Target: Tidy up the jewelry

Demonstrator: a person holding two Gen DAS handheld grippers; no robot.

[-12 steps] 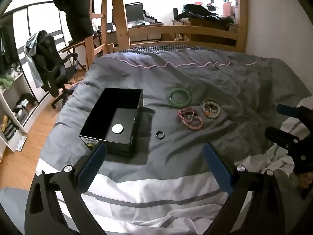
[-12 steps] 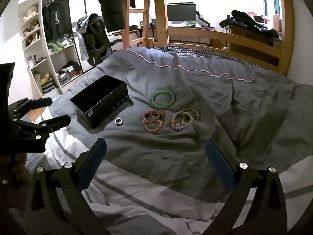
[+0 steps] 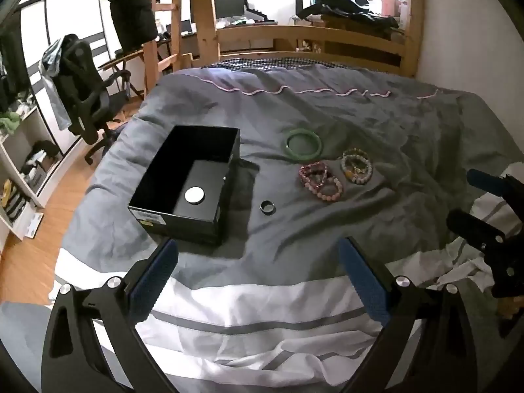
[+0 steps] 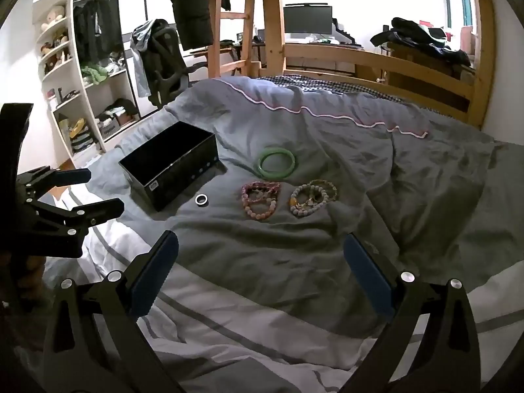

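A lived-in bedroom at home.
Wooden bunk bed [image 4: 376,62] at 12 o'clock, grey duvet [image 4: 327,137], office chair [image 3: 85,91] and cluttered shelves [image 4: 65,75] at 10 o'clock.

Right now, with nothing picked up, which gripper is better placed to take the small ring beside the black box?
Left, probably. The ring lies centred ahead of the open left gripper, beside the box. In the right gripper view it sits off to the left.
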